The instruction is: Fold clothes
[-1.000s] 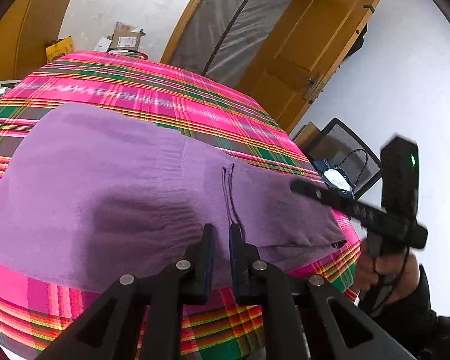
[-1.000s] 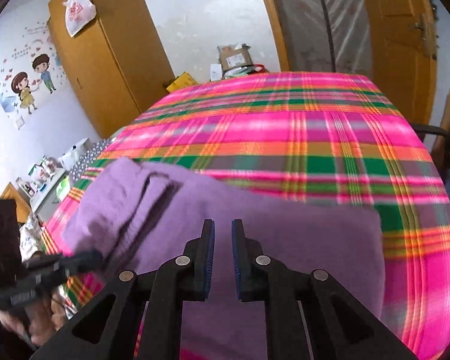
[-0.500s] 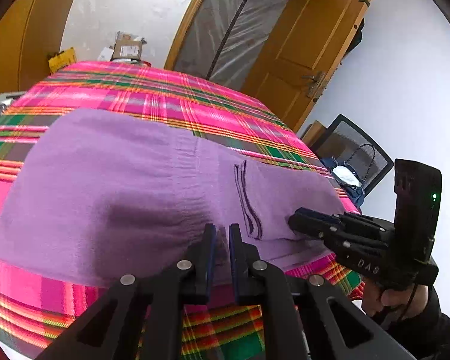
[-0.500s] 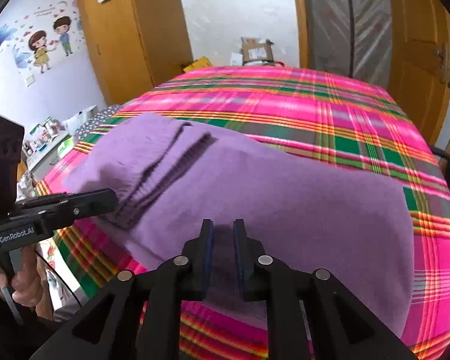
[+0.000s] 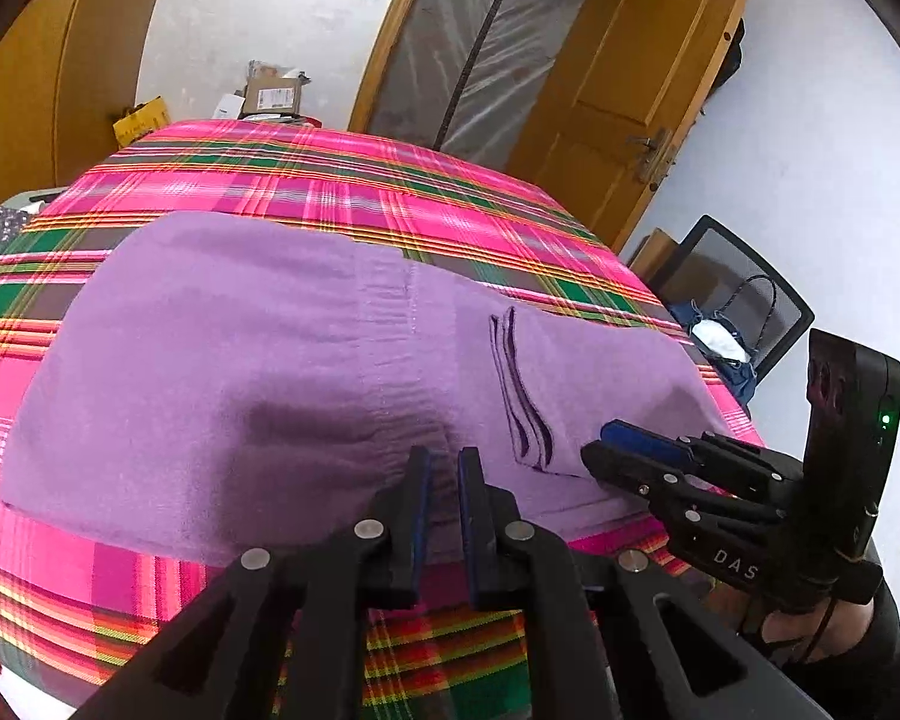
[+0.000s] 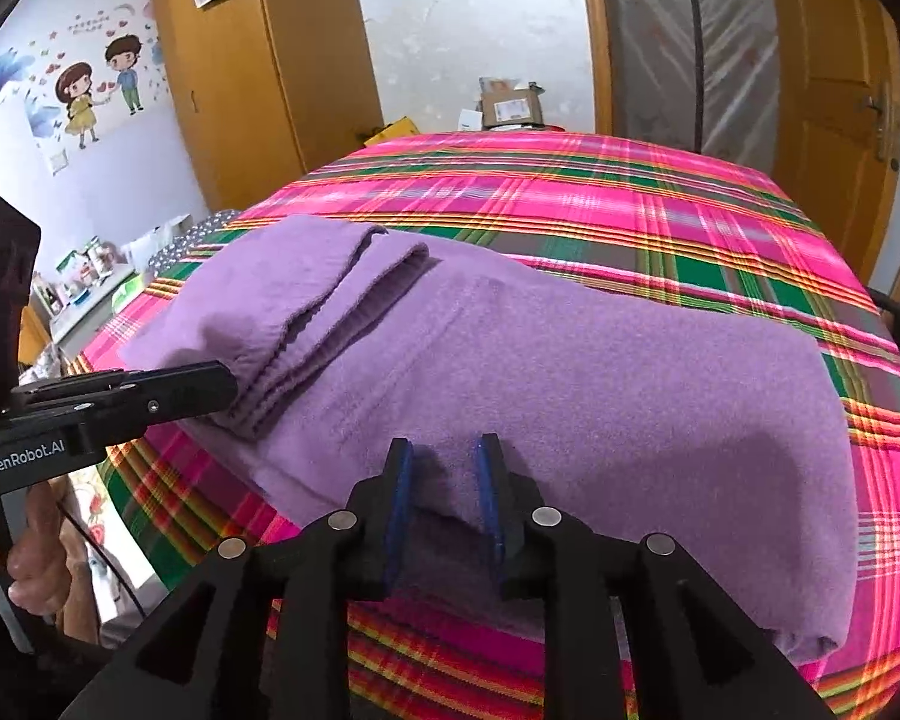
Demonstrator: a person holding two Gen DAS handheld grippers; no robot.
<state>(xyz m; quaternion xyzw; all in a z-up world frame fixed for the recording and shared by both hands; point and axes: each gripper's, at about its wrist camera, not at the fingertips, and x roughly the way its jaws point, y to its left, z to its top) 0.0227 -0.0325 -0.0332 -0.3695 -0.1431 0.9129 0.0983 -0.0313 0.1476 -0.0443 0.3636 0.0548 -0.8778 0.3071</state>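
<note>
Near-edge grab under way: purple garment (image 6: 570, 372) is pinched by the narrowly parted left gripper (image 5: 444, 468), the right gripper (image 6: 444, 468) is opening with cloth between its jaws, so a firm closing is judged next.

My left wrist view looks down close over the purple garment (image 5: 258, 360). My right does likewise. Both share it and the plaid bed (image 6: 630, 204).

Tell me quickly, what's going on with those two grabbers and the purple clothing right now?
Left gripper nearly closed at the purple garment's near edge. Right gripper opening, cloth between its fingers, not pinched. Nothing in the way.
</note>
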